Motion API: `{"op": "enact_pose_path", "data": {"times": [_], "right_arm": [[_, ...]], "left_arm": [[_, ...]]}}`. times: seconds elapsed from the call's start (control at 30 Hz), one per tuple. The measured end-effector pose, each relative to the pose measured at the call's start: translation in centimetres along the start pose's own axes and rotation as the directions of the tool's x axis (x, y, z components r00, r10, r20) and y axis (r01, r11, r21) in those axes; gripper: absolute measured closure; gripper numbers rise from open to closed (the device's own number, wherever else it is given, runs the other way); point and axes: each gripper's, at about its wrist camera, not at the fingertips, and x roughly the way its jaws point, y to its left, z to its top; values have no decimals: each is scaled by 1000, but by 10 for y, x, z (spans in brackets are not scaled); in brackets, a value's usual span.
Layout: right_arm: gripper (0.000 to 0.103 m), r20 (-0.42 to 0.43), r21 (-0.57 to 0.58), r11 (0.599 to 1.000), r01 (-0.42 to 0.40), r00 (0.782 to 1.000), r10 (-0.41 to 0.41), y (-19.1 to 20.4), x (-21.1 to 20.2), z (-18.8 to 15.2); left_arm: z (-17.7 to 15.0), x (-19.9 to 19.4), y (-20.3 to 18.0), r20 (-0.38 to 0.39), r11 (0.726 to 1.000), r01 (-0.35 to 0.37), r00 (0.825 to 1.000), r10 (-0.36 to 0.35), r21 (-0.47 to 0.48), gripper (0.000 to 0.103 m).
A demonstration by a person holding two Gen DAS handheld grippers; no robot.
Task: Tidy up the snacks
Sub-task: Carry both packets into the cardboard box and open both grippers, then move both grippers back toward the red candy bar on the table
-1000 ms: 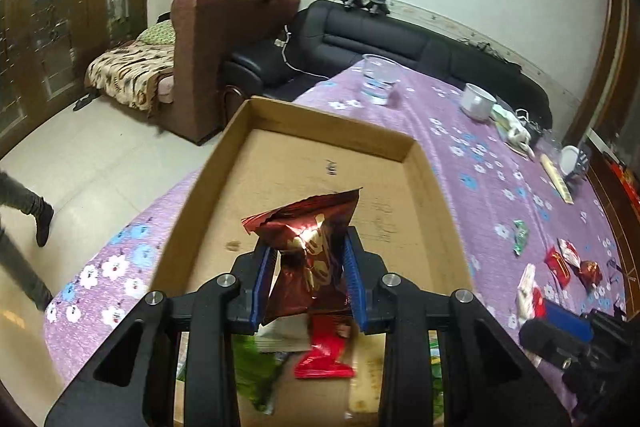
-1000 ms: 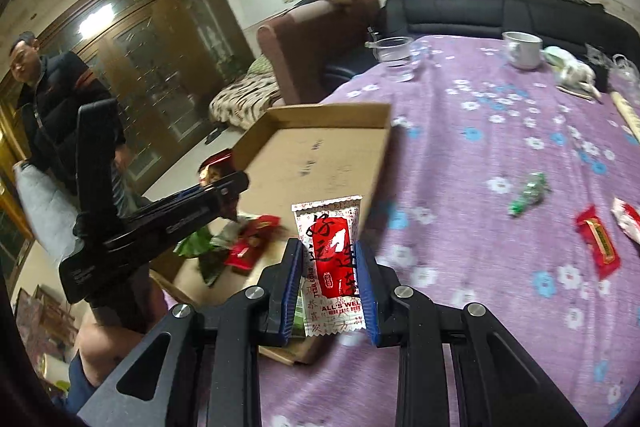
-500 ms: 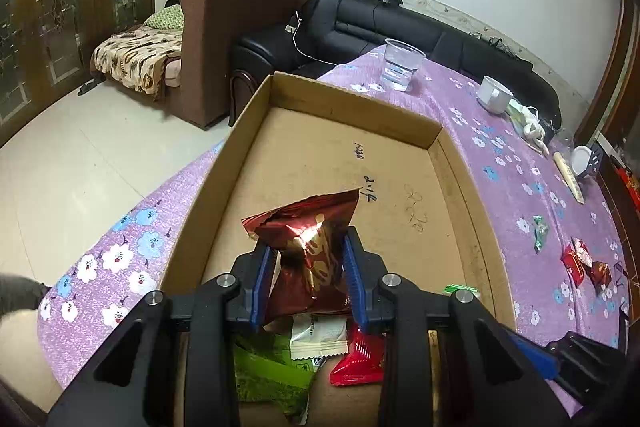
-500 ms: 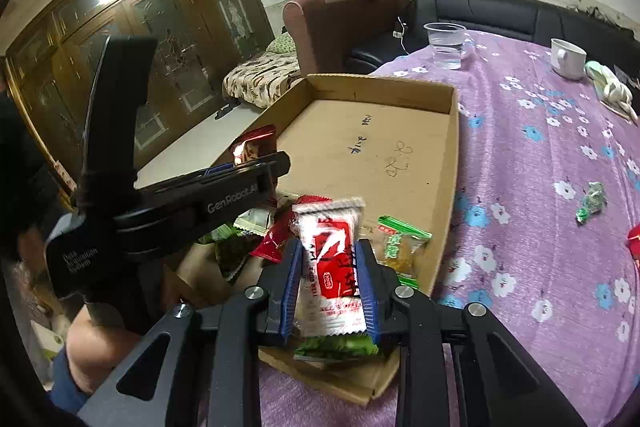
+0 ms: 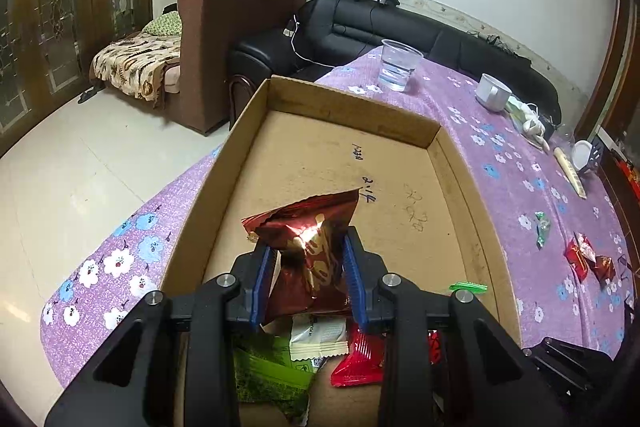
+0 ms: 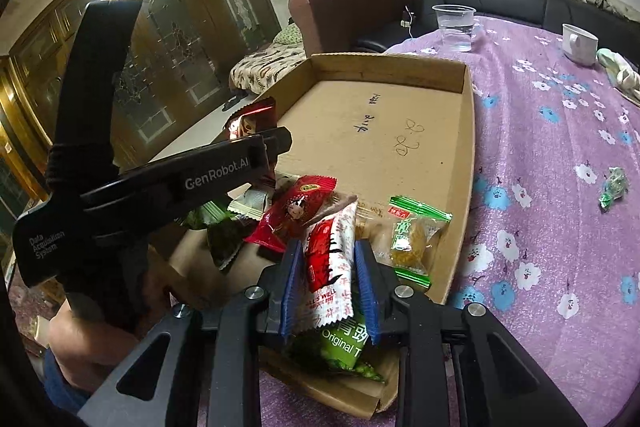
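holding two snack packets over the cardboard tray

left wrist view: left gripper [image 5: 307,277] clamped on a dark red foil snack packet [image 5: 307,251], blue pads pressing both sides, packet top sticking up past the fingertips. gripper hangs over the near end of the shallow cardboard tray [image 5: 468,183]. below the fingers, on the tray floor: a green packet [image 5: 264,375], a white packet [image 5: 318,337], a bright red packet [image 5: 360,361]. far part of the tray floor bare apart from pen scribbles. tray sits on a purple flowered tablecloth [image 5: 516,155]. on the cloth right of the tray: a small green candy [image 5: 542,229], a red and a brown wrapped candy [image 5: 586,259] touching each other. further back a clear plastic cup [image 5: 398,65] with water, a white mug [image 5: 492,91]. black sofa [image 5: 400,27] and brown armchair [image 5: 216,39] behind the table.

right wrist view: right gripper [image 6: 330,281] clamped on a red-and-white sachet [image 6: 330,263], pads tight on its edges, held over the tray's near corner. under it a green packet with "original" print [image 6: 344,343]. just right of the fingers a clear pastry packet with green ends [image 6: 412,241] lies inside the tray by its right wall. a red packet with a cartoon face [image 6: 298,211] lies left of the sachet. left gripper body crosses the left side, dark red packet in its tips. green candy alone on the cloth to the right.
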Motion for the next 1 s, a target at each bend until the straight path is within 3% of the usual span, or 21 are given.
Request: {"op": "enact_pose_path", "data": {"times": [0.3, 0.37, 0.5, 1.0], "right_arm": [[69, 7, -5, 1000, 9, 1000, -8, 2, -5, -2], [67, 12, -7, 1000, 13, 1000, -13, 2, -6, -2], [64, 19, -1, 1000, 18, 1000, -18, 2, -11, -1], [58, 99, 64, 998, 19, 995, -25, -8, -55, 8]], "left_arm": [[1, 1, -1, -20, 1000, -4, 1000, 4, 3, 71], [1, 1, -2, -21, 1000, -2, 1000, 2, 3, 67], [2, -3, -4, -9, 1000, 4, 1000, -4, 7, 45], [4, -21, -13, 4, 999, 46, 999, -46, 18, 45]]}}
